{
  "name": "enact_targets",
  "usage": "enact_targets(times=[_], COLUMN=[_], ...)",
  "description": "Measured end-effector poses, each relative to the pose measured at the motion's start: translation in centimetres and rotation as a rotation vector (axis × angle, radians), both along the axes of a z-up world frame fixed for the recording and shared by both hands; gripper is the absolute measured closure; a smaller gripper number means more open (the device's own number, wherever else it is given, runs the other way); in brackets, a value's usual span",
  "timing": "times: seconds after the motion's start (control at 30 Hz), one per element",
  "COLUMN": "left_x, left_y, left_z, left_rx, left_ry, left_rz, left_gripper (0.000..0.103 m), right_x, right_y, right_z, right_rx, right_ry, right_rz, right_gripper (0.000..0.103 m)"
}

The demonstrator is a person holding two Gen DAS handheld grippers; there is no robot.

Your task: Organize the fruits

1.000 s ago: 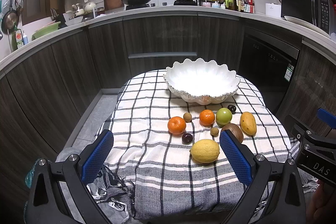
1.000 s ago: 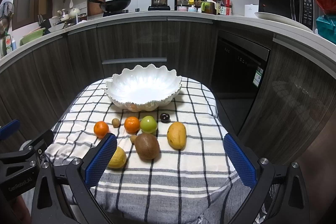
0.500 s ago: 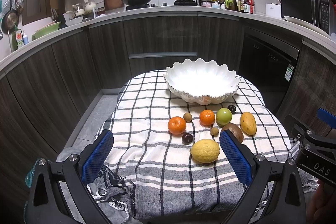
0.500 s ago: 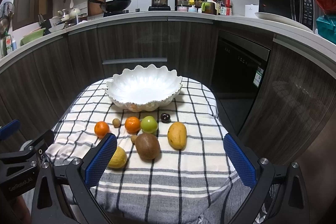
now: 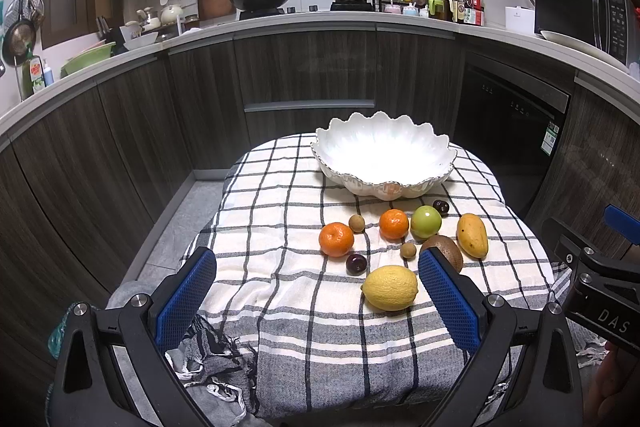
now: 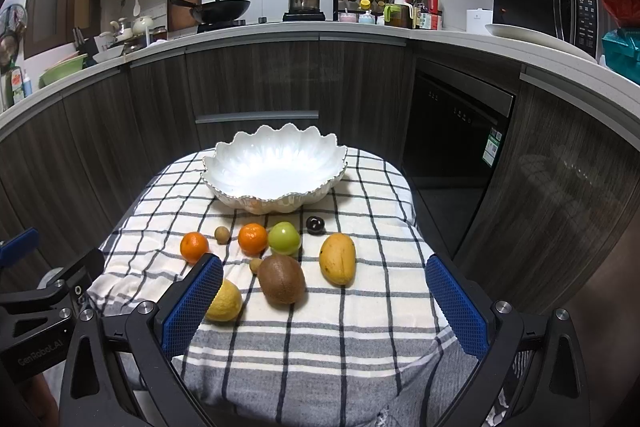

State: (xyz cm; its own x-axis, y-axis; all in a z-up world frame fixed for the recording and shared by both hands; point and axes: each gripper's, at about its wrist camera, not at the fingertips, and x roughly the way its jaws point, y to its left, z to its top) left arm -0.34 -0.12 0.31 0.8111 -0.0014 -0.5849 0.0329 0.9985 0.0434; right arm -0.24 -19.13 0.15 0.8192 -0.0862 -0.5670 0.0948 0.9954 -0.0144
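1. Small table draped in a checked cloth [image 5: 280, 291], set in a kitchen in front of dark cabinets.
2. White scalloped bowl [image 5: 382, 155] at the far end of the cloth, nothing inside; likely the place meant for the fruit, since all of it lies loose on the cloth just in front.
3. Fruit clustered between bowl and near edge, within easy reach of both tools; none yet in the bowl, so sorting judged not begun.
4. Left gripper [image 5: 316, 291] held low at the near edge, released, blue pads spread wide, nothing between them; lemon [image 5: 390, 287] lying closest ahead.
5. Right gripper [image 6: 324, 295] likewise released and holding nothing, pads wide apart, aimed over the kiwi [image 6: 281, 279] and mango [image 6: 338, 259].
6. Count, by kind:
   - two tangerines [image 5: 336, 239] [image 5: 394, 224]
   - one green apple [image 5: 426, 221]
   - one mango, one kiwi, one lemon
   - two small tan round fruits [image 5: 356, 223] [image 5: 408, 250], perhaps longans
   - two small dark round fruits [image 5: 356, 263] [image 5: 441, 207], kind unclear
7. Ten pieces in all, one bowl.
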Motion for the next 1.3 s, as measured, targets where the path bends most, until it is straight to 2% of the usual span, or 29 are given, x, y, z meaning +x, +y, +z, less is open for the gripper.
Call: enact_targets(times=[0.9,1.3], left_x=[-0.01,0.57], left_y=[-0.36,-0.47], left_z=[-0.07,-0.89], left_rx=[0.004,0.005], left_ry=[0.006,0.021], left_rz=[-0.003,-0.018], left_gripper=[0.000,0.000], right_x=[-0.04,0.61], right_y=[-0.02,-0.12], right_z=[0.24,-0.70], right_rx=[0.001,0.001], right_ry=[0.002,0.017], right_rz=[-0.003,-0.009], right_gripper=[0.000,0.000])
